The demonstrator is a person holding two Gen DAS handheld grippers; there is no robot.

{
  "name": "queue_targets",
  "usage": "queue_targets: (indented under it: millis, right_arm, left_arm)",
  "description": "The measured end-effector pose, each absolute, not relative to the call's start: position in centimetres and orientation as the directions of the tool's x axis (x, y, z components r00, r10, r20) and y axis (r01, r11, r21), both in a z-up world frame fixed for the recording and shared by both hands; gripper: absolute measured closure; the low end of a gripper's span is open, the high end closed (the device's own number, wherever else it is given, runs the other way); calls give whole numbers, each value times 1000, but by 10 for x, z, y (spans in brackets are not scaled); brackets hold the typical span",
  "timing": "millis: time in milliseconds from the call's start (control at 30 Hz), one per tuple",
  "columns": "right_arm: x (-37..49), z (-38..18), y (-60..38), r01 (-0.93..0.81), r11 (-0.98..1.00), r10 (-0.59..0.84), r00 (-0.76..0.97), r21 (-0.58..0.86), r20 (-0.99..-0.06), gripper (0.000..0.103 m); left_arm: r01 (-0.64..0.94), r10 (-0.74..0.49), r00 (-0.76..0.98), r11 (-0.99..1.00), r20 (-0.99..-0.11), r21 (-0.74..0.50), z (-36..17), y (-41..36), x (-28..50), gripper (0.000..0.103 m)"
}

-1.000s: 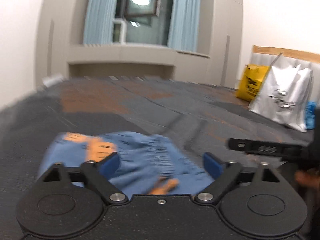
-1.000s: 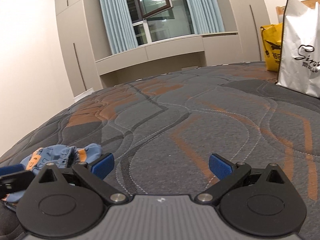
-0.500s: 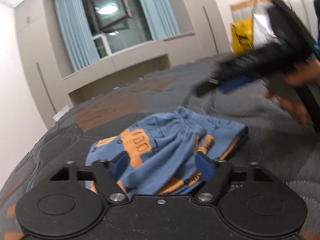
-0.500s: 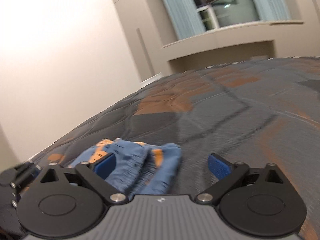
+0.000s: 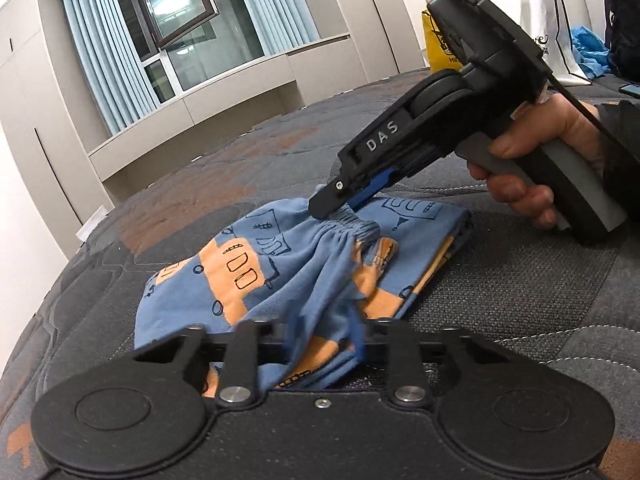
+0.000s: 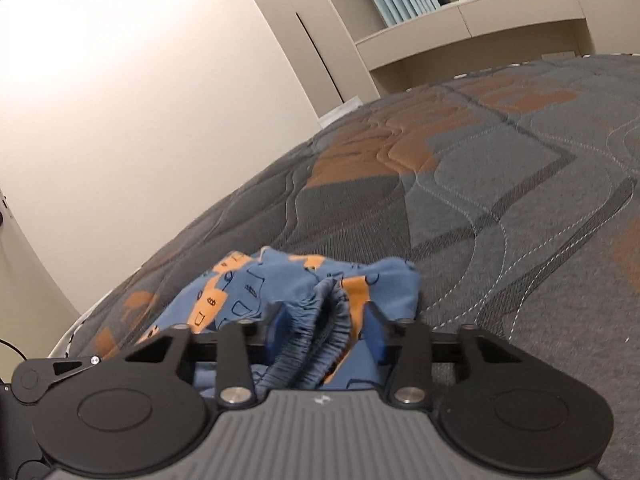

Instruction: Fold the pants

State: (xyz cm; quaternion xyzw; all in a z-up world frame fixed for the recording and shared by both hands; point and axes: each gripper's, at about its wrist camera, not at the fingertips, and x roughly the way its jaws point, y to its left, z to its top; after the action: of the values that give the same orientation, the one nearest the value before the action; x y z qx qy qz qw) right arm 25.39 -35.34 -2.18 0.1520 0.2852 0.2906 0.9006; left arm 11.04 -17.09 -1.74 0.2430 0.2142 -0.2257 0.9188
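Both grippers just closed on pants [image 5: 280, 280] (bunched waistband).

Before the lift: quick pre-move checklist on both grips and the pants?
1. Left gripper shut on cloth: ok. Its jaws have just been closing, and a fold of the pants is pinched between them.
2. Right gripper on the waistband: ok. Its jaws have just been closing too, and the gathered elastic sits between its pads.
3. Grips on separate parts of the garment: ok. In the left wrist view the right gripper bites the waistband at the far end, the left a nearer fold.
4. Pants flat: not ok, bunched and creased.
5. Layers caught per grip: cannot tell.
6. Mattress around the pants free of clutter: ok; bags sit far off.
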Motion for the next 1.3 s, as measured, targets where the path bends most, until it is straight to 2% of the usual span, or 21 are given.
queue_targets:
  millis: [33, 67, 167, 467, 633, 700, 833, 900, 933, 967, 1000, 1033, 1067, 1100, 1167, 1300]
  right_arm:
    - [253, -22, -353, -439, 784, 612, 669, 440, -422, 71]
    - [252, -22, -352, -440, 785, 609, 673, 435, -418, 81]
    - [248, -20, -354, -443, 779, 612, 690, 443, -387, 92]
    - [219, 3, -375, -402, 777, 577, 763, 485, -292, 93]
    - [220, -5, -383, -333, 811, 533, 759, 481, -374, 93]
    - [224, -12, -381, -313, 826, 518, 750, 468, -412, 93]
    - [225, -17, -380, -307, 835, 505, 756, 456, -417, 78]
    - [222, -20, -379, -304, 841, 497, 761, 448, -416, 70]
    - [219, -20, -379, -304, 843, 494, 765, 445, -413, 58]
    - [217, -20, -378, -304, 845, 489, 771, 439, -407, 43]
    - [215, -19, -377, -302, 851, 478, 783, 430, -397, 36]
    - [212, -17, -376, -297, 859, 463, 798, 417, -386, 24]
    - [207, -16, -375, -295, 867, 449, 811, 401, -375, 16]
    - [205, -15, -374, -295, 873, 439, 820, 388, -366, 13]
    - [199, -12, -369, -289, 888, 414, 841, 357, -348, 3]
    - [187, -5, -351, -202, 921, 317, 886, 333, -338, 0]
  left_arm:
    - [513, -307, 809, 785, -501, 347, -17, -171, 111, 93]
    - [511, -307, 810, 789, -500, 343, -16, -171, 111, 96]
    - [505, -316, 813, 801, -489, 322, -11, -169, 110, 99]
    - [543, -394, 797, 798, -457, 260, 14, -176, 102, 99]
    - [575, -393, 755, 781, -525, 243, -7, -186, 112, 98]
    - [570, -388, 752, 789, -532, 230, -14, -184, 115, 94]
    - [554, -403, 759, 812, -511, 183, -10, -175, 111, 79]
    - [529, -392, 777, 831, -493, 172, -5, -168, 106, 57]
    - [511, -385, 787, 845, -482, 160, -2, -163, 105, 52]
    - [491, -377, 797, 860, -472, 142, 1, -157, 103, 42]
    - [461, -365, 810, 880, -459, 113, 5, -150, 101, 29]
    - [429, -349, 824, 899, -445, 89, 8, -142, 100, 21]
    - [389, -327, 843, 919, -428, 65, 11, -133, 100, 8]
    - [335, -291, 866, 941, -406, 40, 13, -123, 101, 1]
    - [246, -227, 895, 969, -385, -1, 16, -108, 107, 1]
    - [122, -125, 894, 992, -430, -35, 14, -90, 135, 1]
